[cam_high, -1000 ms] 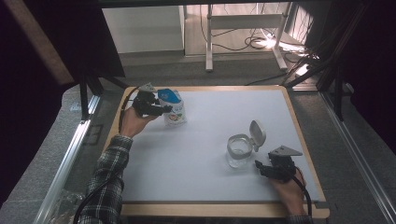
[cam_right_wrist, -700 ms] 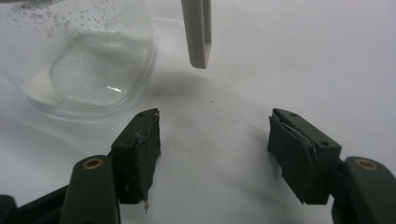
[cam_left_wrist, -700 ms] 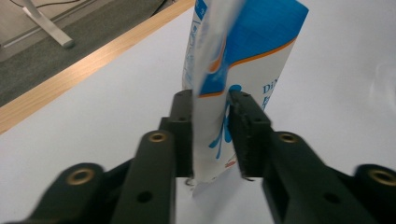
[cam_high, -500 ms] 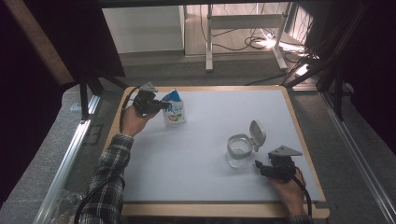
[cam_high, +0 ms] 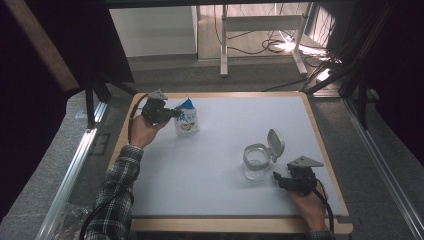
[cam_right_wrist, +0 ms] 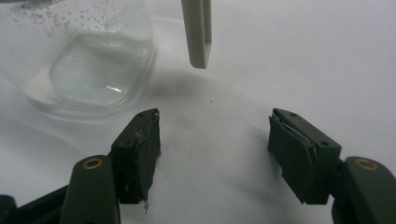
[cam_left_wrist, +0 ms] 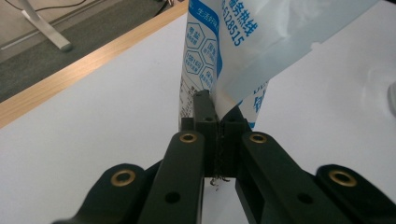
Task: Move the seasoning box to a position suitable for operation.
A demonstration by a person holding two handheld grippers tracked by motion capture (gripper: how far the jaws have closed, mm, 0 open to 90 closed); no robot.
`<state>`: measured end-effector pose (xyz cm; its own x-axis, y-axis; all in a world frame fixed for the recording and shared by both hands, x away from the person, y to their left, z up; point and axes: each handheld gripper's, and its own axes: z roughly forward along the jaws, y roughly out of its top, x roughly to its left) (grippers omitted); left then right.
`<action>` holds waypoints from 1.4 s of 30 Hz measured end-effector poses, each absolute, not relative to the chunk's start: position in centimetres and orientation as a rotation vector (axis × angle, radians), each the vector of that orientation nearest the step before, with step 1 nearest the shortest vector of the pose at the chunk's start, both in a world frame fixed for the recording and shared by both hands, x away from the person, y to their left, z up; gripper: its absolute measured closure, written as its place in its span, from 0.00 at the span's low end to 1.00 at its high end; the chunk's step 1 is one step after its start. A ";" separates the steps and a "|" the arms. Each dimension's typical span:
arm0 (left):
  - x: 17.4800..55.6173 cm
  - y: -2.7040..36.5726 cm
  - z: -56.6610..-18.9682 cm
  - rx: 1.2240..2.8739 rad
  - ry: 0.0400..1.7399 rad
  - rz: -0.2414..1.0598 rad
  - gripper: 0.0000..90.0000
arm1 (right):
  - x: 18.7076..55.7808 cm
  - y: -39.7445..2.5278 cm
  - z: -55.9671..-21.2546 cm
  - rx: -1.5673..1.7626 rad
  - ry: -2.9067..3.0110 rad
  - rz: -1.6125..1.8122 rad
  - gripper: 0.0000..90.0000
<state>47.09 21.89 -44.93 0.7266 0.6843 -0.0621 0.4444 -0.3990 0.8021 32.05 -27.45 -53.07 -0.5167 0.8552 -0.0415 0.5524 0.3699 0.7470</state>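
White tabletop (cam_high: 220, 150): left gripper (cam_high: 172, 114) clamps pouch (cam_high: 187, 121); right gripper (cam_high: 278, 179) gapes beside jar (cam_high: 256, 159)

Pouch (cam_high: 187, 120) far left of jar (cam_high: 257, 159)

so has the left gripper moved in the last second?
Barely. The left gripper stays shut on the pouch, drifting slightly toward the person against the table's far wooden edge; the pouch came along.
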 end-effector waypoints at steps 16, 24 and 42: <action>45.8 21.1 -44.7 2.015 0.837 0.324 1.00 | 32.2 -27.4 -53.1 1.244 2.202 0.932 0.26; 44.7 21.2 -44.4 2.004 0.835 0.311 1.00 | 32.2 -27.4 -53.1 1.243 2.198 0.929 0.26; 41.3 20.5 -43.1 1.992 0.787 0.285 1.00 | 31.4 -27.4 -53.0 1.261 2.189 0.923 0.27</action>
